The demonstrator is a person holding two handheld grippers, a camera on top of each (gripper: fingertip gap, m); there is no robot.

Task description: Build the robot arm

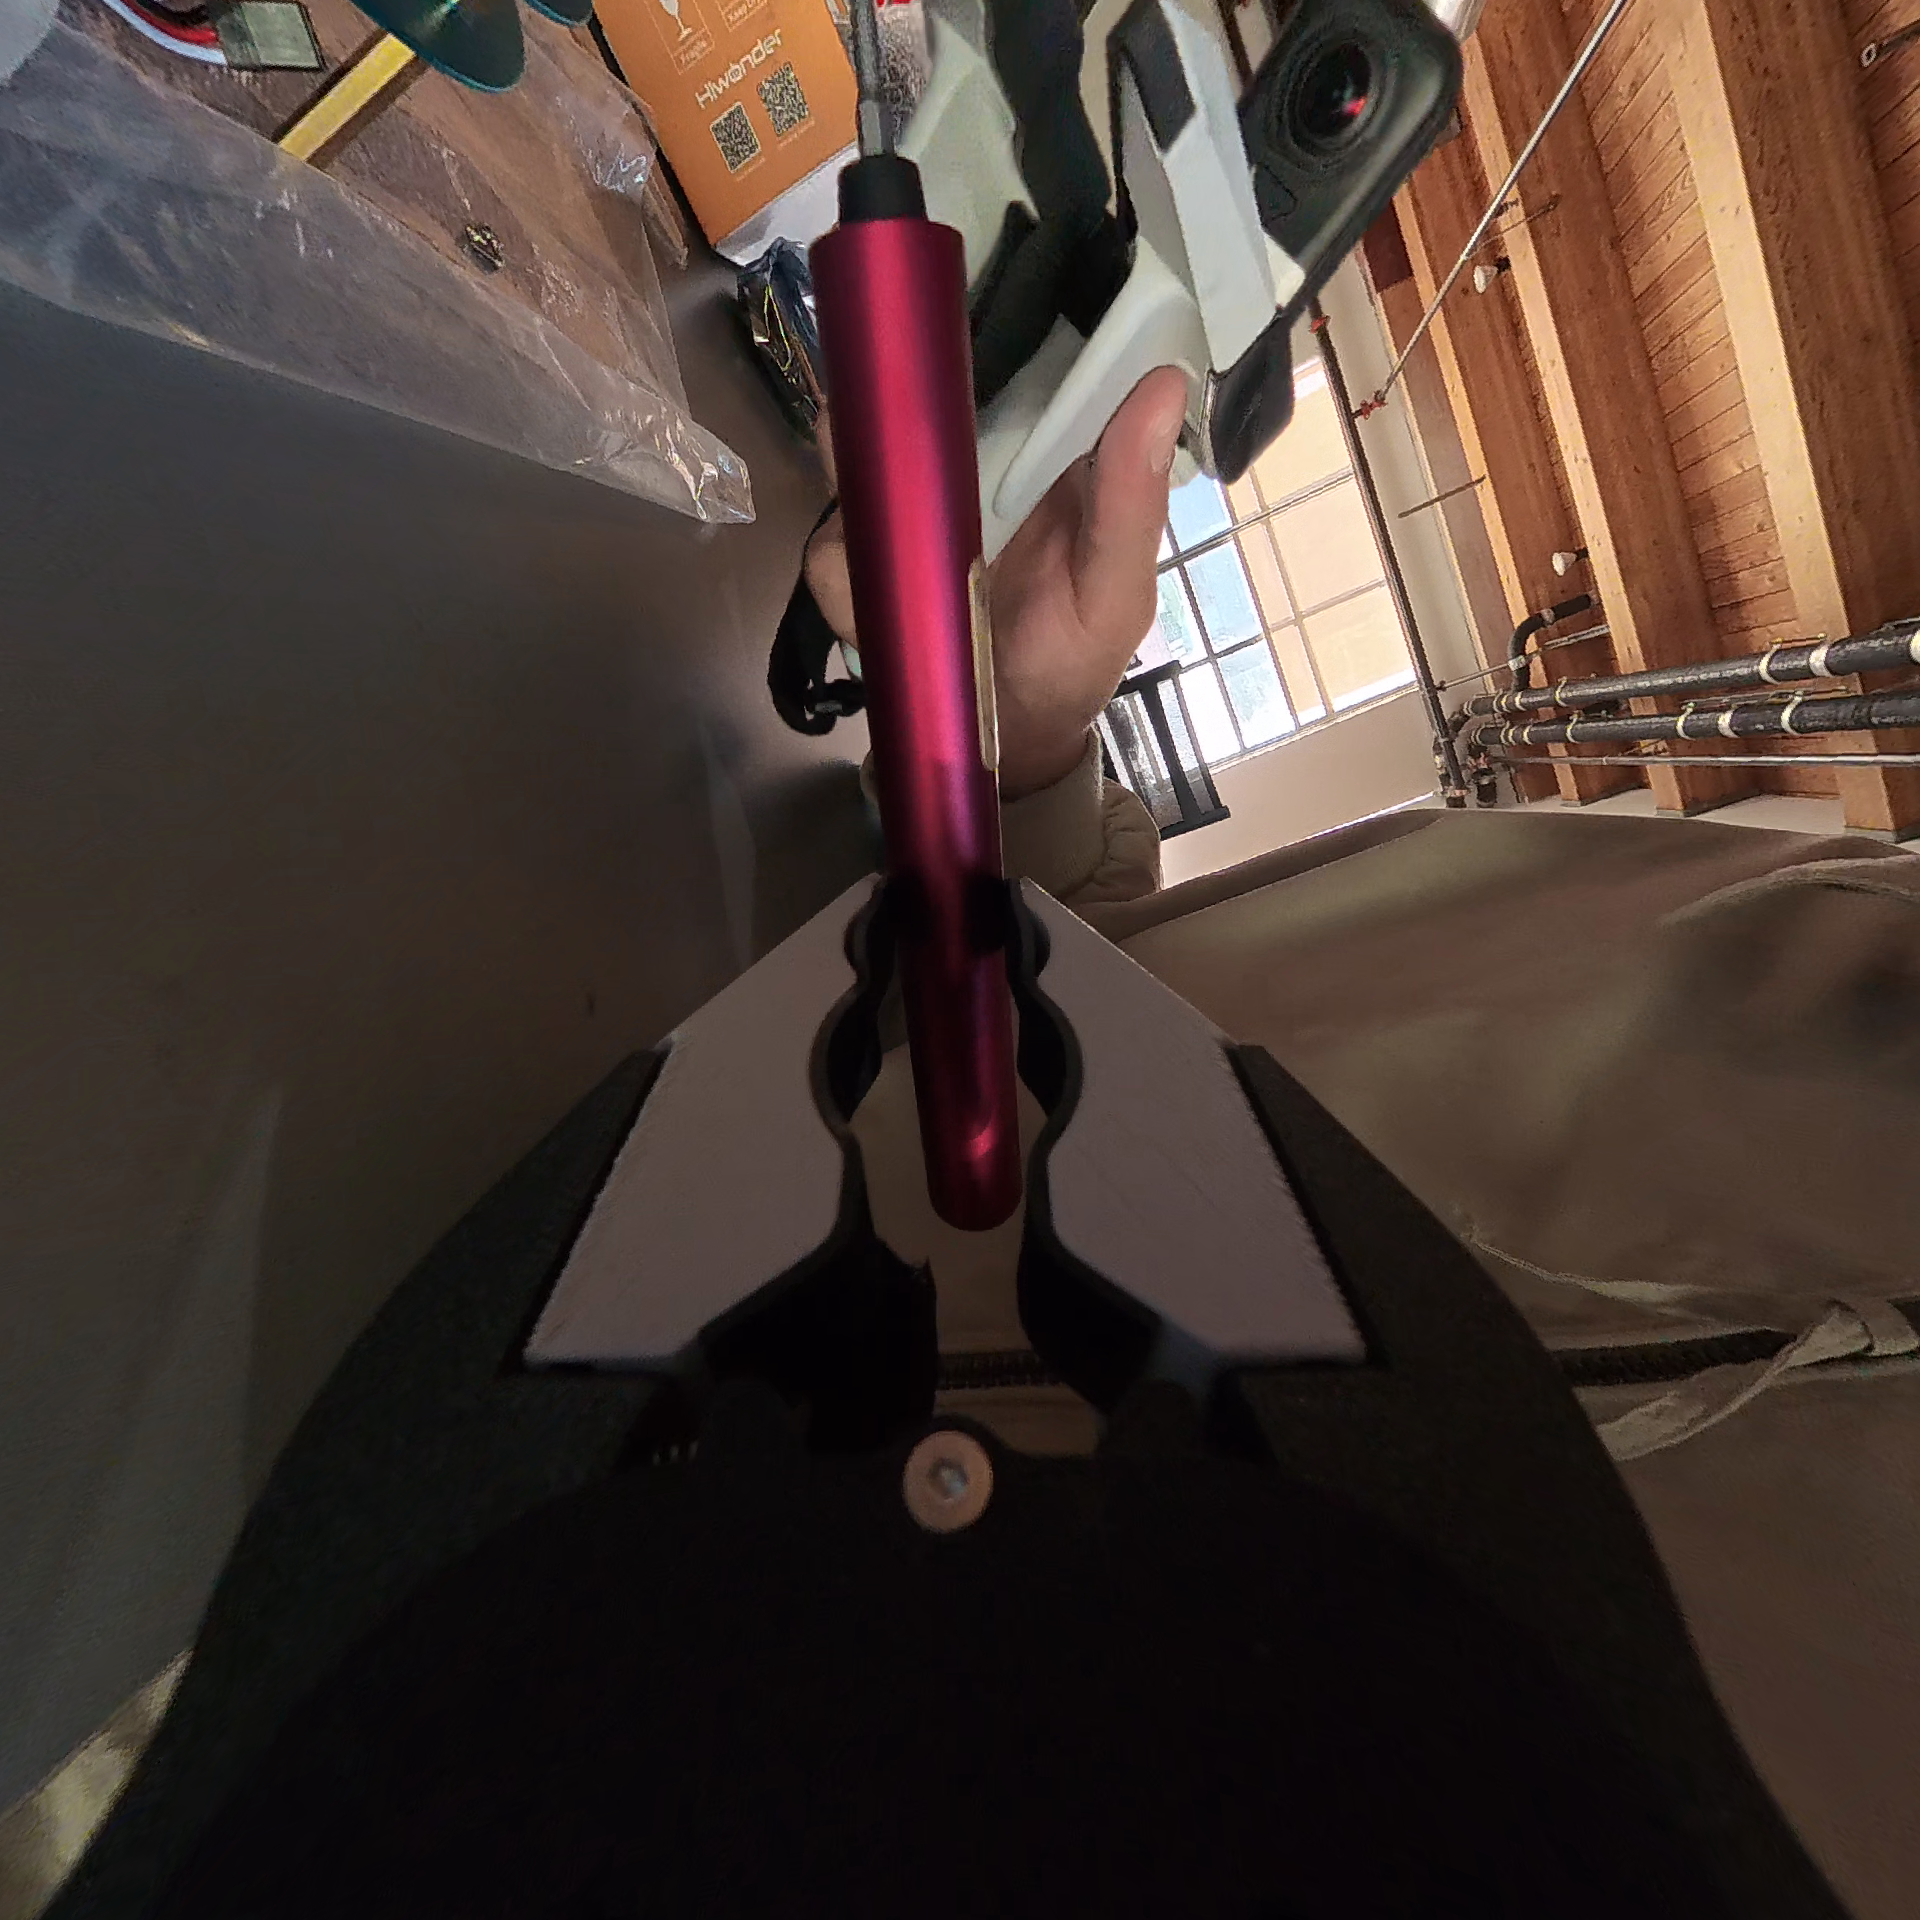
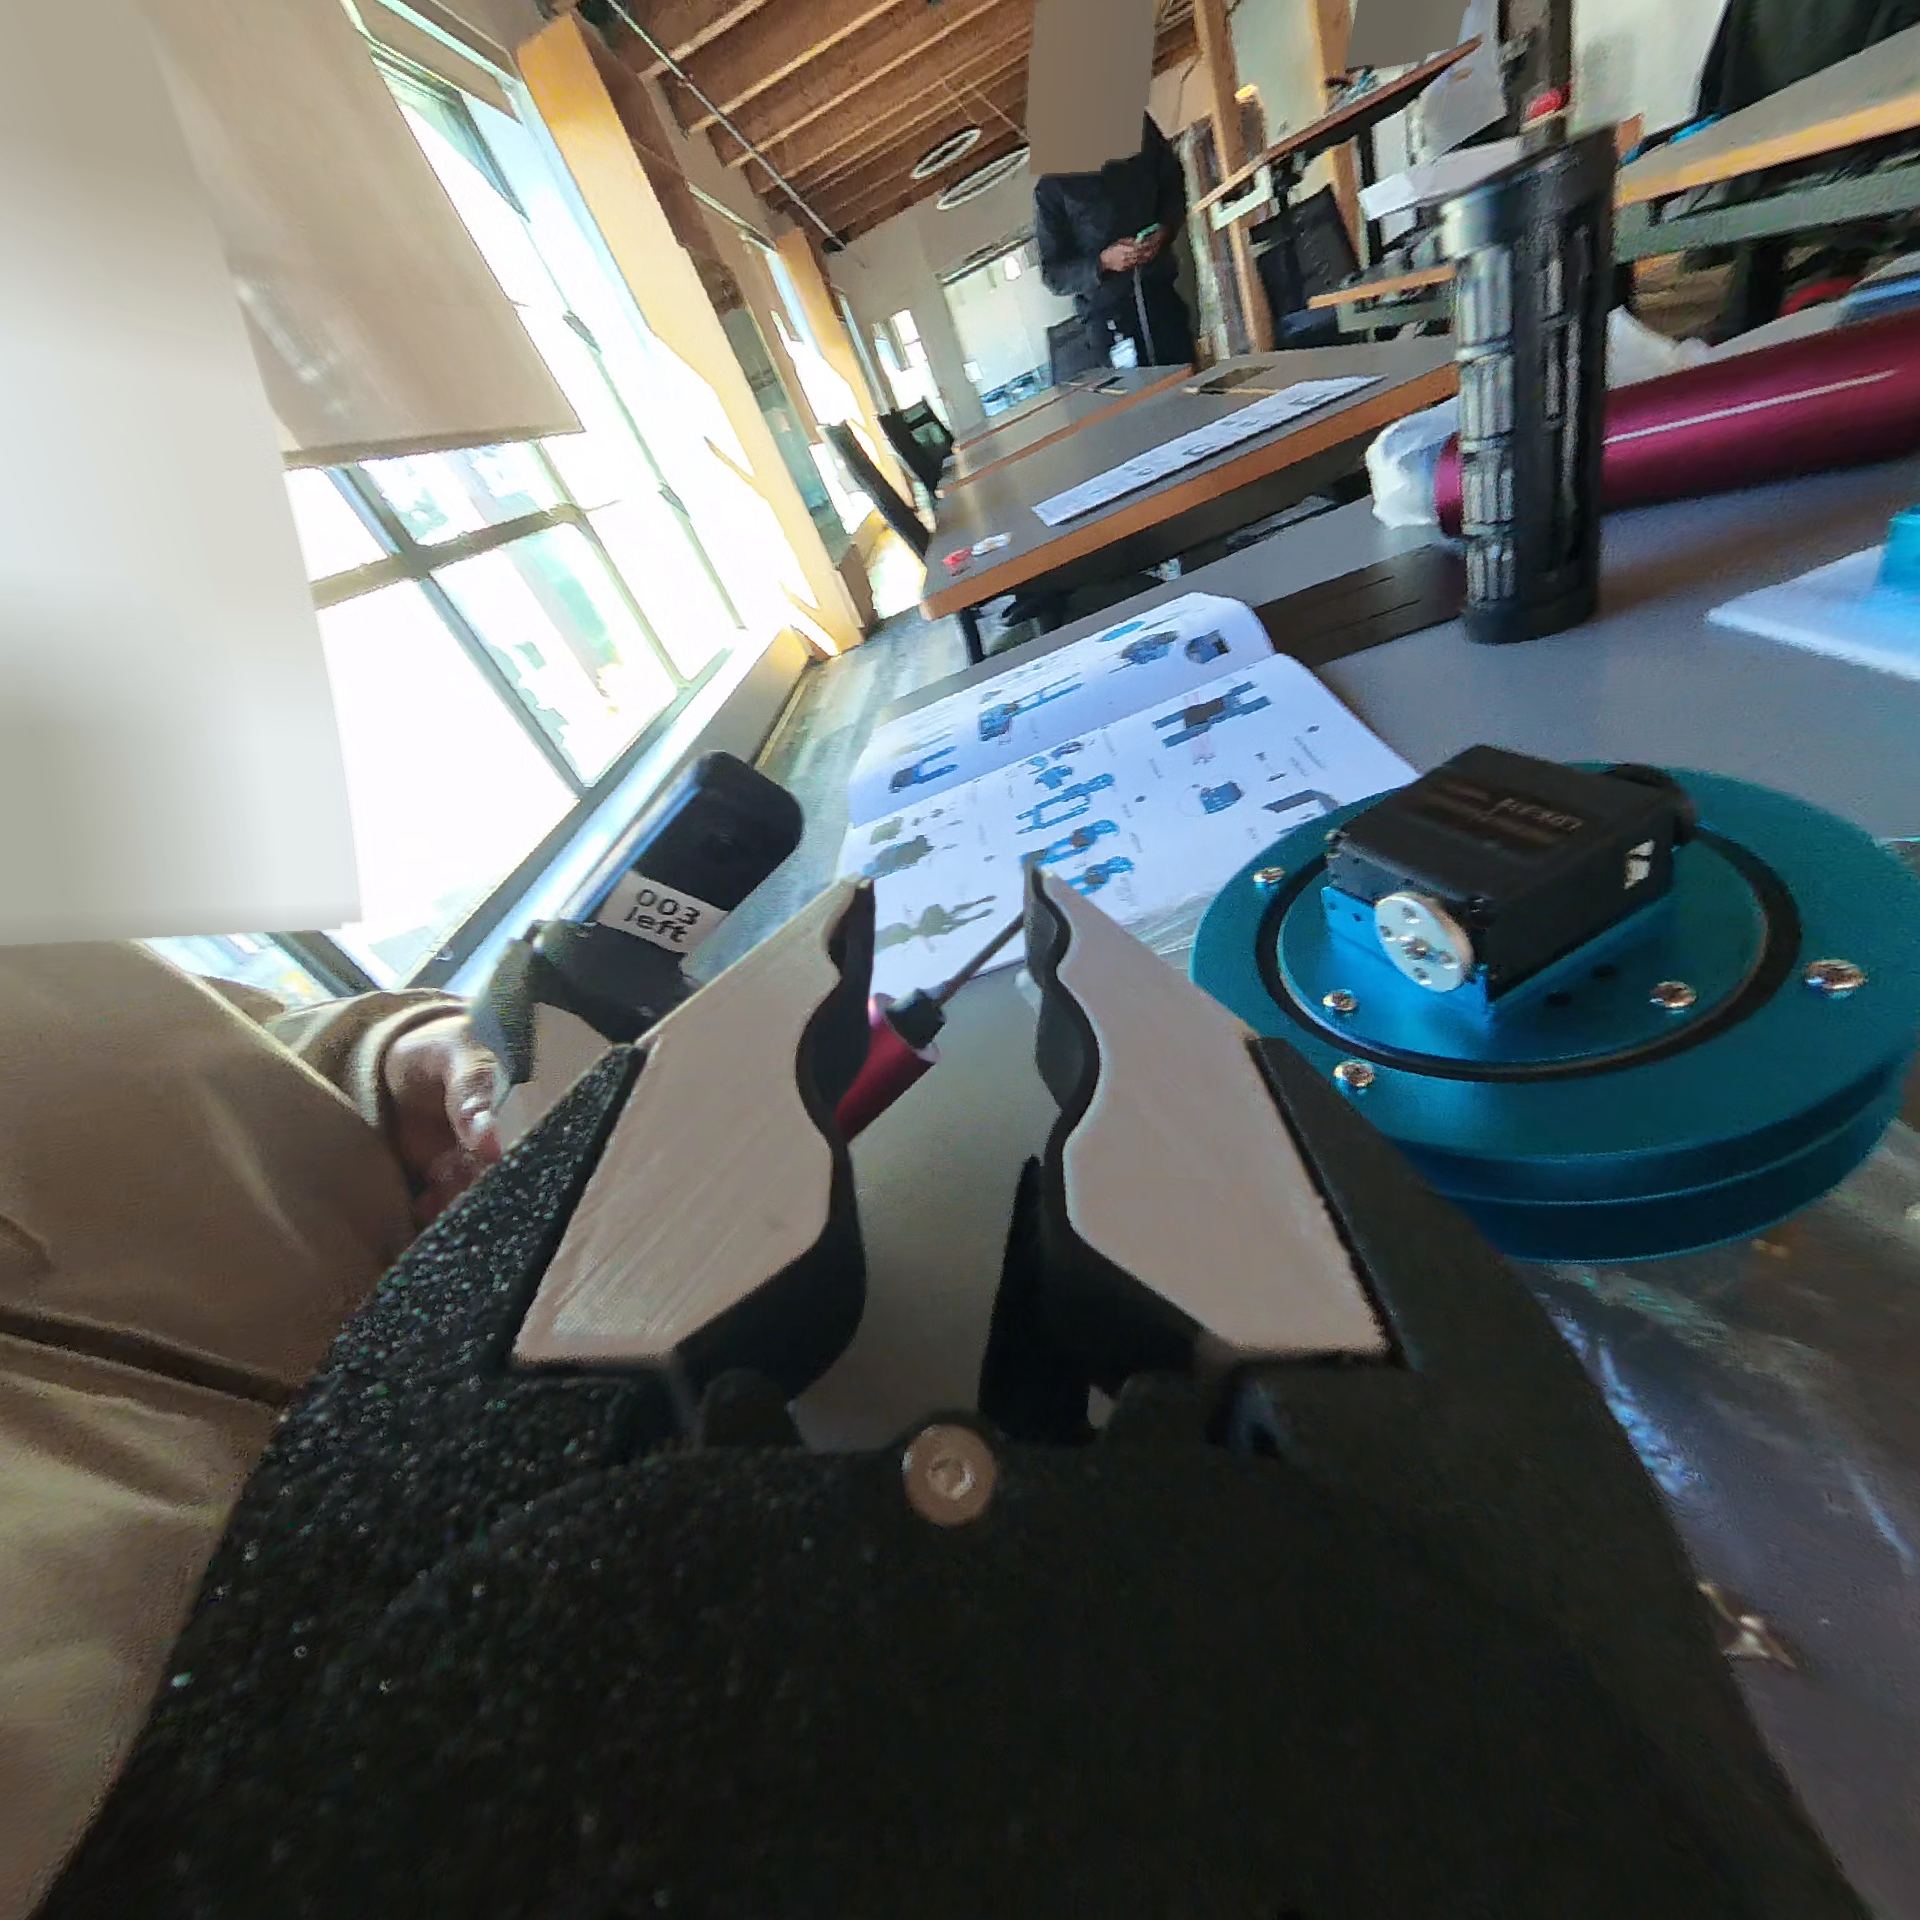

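On a grey worktop [image 2: 1621, 717] in a timber-ceilinged room, the left tongs [image 1: 940, 935] are clamped on a magenta screwdriver [image 1: 914, 644], while the right tongs [image 2: 951, 914] stand apart and empty just beside a teal disc [image 2: 1558, 1122] carrying a black servo [image 2: 1496, 842], an open booklet [image 2: 1091, 769] beyond them.

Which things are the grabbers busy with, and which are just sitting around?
Busy:
left gripper, jaws shut on the red screwdriver
right gripper, jaws open, empty
blue round base

Sitting around:
open booklet
black bottle
orange box
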